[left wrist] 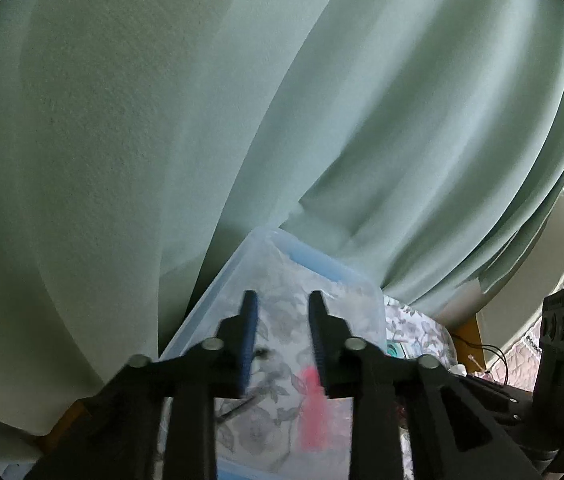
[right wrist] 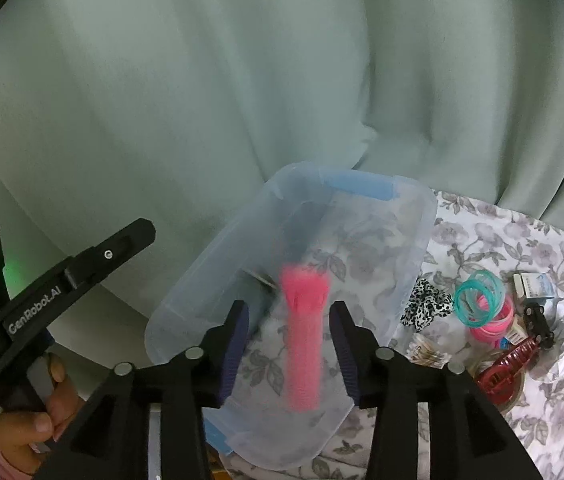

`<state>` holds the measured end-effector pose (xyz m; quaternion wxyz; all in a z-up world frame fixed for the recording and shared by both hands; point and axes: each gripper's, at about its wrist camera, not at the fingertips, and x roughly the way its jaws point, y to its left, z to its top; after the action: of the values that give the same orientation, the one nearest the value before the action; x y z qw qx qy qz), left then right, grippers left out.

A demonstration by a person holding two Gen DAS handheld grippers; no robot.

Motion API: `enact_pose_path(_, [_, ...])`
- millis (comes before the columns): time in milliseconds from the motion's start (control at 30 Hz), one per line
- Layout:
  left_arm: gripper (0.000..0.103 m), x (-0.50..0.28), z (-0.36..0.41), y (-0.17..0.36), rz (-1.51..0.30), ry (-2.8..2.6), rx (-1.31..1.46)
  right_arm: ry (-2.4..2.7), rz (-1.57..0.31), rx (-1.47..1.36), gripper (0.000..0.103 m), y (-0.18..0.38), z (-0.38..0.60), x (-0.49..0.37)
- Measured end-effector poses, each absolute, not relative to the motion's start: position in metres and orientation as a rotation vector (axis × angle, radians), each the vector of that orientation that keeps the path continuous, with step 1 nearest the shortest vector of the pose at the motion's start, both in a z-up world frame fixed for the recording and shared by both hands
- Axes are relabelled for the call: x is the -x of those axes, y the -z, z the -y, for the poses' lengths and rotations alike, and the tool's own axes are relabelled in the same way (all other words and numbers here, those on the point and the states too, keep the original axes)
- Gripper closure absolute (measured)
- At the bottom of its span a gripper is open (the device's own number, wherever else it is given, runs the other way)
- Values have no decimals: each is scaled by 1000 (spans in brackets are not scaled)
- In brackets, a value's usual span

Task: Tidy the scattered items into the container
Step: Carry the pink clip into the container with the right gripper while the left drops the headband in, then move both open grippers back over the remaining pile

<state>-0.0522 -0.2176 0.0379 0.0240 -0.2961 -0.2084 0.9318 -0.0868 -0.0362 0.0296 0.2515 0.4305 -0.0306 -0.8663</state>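
Both grippers hung over the clear bin with their jaws apart and nothing between them. Right gripper (right wrist: 289,320) sat at the lower centre of its frame, its blue-padded fingers (right wrist: 237,344) spread either side of a pink comb (right wrist: 302,336) that showed blurred in the gap, touching neither pad; whether the comb lay on the bin floor or was in the air could not be told. Left gripper (left wrist: 284,328) filled the bottom centre of its own frame, fingers parted above the bin (left wrist: 322,276), with the same comb (left wrist: 314,412) as a pink smear low and right of centre, partly behind the right finger.

In the right wrist view the bin (right wrist: 422,236) stood at mid-frame on a floral cloth (right wrist: 502,236), a blue latch (right wrist: 362,188) on its far rim, and a dark, blurred thing lay inside near the far left wall. To the right of the bin, on the cloth, sat the loose items: a leopard-print scrunchie (right wrist: 428,304) just beside the bin wall, teal bangles (right wrist: 478,298) leaning on pink bangles (right wrist: 492,322), a red hair claw (right wrist: 510,364) at the lower right, a black clip (right wrist: 538,320) and a small white box (right wrist: 536,284) near the right edge. A pale green curtain (right wrist: 241,80) filled the upper half of both frames. The left hand (right wrist: 37,420) gripped its handle at the lower left of the right wrist view
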Motion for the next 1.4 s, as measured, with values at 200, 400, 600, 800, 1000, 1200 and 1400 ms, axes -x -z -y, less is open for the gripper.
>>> enact_pose_path(200, [61, 51, 220, -37, 649, -2884, 936, 2361, 97, -1181, 52, -28, 32, 86])
enact_pose_path(400, [52, 51, 214, -35, 638, -2879, 945, 2372, 132, -1197, 52, -26, 19, 81])
enact_pose_path(600, [45, 51, 197, -37, 596, -2870, 958, 2395, 179, -1203, 52, -25, -2, 75])
enact_pose_path(800, [44, 46, 177, -43, 547, -2870, 974, 2413, 238, -1198, 50, -25, -24, 68])
enact_pose_path(1000, [41, 43, 152, -51, 508, -2865, 991, 2434, 314, -1152, 49, -30, -53, 53])
enact_pose_path(1200, [40, 34, 109, -67, 415, -2876, 908, 2469, 416, -1108, 49, -35, -90, 38])
enact_pose_path(1400, [40, 23, 61, -90, 319, -2845, 732, 2558, 519, -1052, 48, -34, -134, 24])
